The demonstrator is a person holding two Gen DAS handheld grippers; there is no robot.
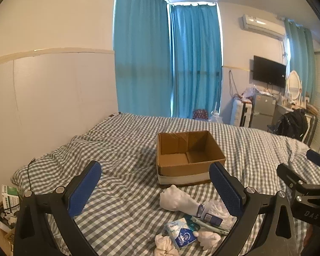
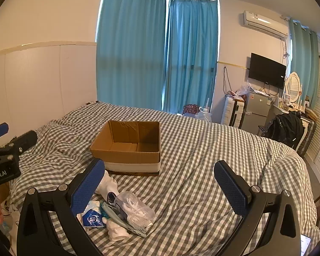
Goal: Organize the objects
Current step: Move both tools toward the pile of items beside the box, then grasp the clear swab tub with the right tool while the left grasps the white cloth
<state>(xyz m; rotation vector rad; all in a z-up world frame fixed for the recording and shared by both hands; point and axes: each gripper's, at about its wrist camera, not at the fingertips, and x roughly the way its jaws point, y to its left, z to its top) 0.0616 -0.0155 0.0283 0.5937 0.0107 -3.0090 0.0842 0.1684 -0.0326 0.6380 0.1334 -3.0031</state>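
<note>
My left tool [image 1: 154,188] reads "nRobot.AI"; my right tool [image 2: 159,185] reads "DA5". Both hover released before the open brown cardboard box [image 2: 128,147], nothing between their fingers.

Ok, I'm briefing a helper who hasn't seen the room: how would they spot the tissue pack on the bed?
Start at the open cardboard box on the checked bedspread, then look to the pile of small items on its near side. The tissue pack lies at the pile's left edge. It is the only flat white packet with a round blue emblem; its neighbours are plain white figures and a clear plastic bag.
</note>
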